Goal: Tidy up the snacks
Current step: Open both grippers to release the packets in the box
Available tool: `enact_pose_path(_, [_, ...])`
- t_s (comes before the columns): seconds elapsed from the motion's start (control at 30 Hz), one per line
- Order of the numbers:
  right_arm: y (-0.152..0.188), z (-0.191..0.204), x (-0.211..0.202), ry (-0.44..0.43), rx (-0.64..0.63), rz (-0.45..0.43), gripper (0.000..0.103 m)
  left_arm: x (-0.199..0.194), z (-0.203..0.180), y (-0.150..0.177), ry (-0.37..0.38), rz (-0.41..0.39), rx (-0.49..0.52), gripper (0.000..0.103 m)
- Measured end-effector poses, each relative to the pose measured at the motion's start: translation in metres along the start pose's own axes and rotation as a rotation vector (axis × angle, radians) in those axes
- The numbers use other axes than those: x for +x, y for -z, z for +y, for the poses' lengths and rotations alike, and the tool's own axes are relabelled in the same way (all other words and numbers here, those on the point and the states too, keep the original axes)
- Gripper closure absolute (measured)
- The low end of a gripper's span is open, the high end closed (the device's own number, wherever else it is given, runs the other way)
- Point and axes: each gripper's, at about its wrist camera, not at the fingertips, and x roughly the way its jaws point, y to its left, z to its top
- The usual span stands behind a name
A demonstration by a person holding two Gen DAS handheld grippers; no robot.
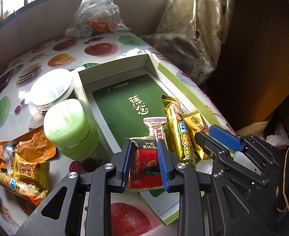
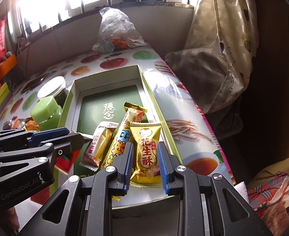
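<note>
We see one table (image 1: pixel 97 39), one open box (image 1: pixel 113 74) holding four snack packets, and two jars beside it. Our left gripper (image 1: pixel 145 162) pinches the red packet (image 1: pixel 144 169); our right gripper (image 2: pixel 145 166) straddles the yellow packet (image 2: pixel 146 151), slightly spread.

The red snack packet (image 1: pixel 144 169) is half hidden behind the left gripper's pads (image 1: pixel 145 165), its print too blurry to read. What's inside the clear plastic bag (image 1: pixel 97 13) can't be made out, just orange blobs.
</note>
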Motion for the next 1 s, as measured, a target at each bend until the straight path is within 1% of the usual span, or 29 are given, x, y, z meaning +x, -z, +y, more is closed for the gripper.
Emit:
enact_pose_path(0.17, [0.001, 0.000, -0.001, 0.005, 0.006, -0.002, 0.074, -0.001, 0.000, 0.001, -0.002, 0.001, 0.001, 0.075])
enact_pose_path(0.23, [0.001, -0.001, -0.002, 0.000, 0.010, -0.005, 0.072, -0.002, 0.001, 0.001, 0.001, -0.003, -0.001, 0.069])
enact_pose_path(0.27, [0.001, -0.001, -0.003, 0.000, 0.010, -0.006, 0.070, -0.003, 0.001, 0.002, 0.003, -0.005, -0.003, 0.063])
enact_pose_path(0.3, [0.001, -0.001, -0.003, 0.000, 0.008, -0.007, 0.068, -0.004, 0.001, 0.002, 0.007, -0.009, -0.004, 0.062])
enact_pose_path(0.63, [0.002, 0.003, -0.009, 0.007, 0.001, -0.018, 0.064, -0.013, 0.003, 0.004, 0.006, -0.022, -0.005, 0.062])
enact_pose_path(0.83, [0.002, 0.004, -0.016, 0.008, 0.002, -0.032, 0.060, -0.026, 0.003, 0.007, 0.014, -0.052, -0.001, 0.062])
enact_pose_path(0.93, [0.003, 0.005, -0.022, 0.006, 0.005, -0.043, 0.057, -0.035, 0.003, 0.010, -0.001, -0.069, 0.010, 0.062])
enact_pose_path(1.0, [0.002, 0.006, -0.025, 0.009, 0.005, -0.048, 0.057, -0.040, 0.004, 0.012, 0.007, -0.075, 0.008, 0.062])
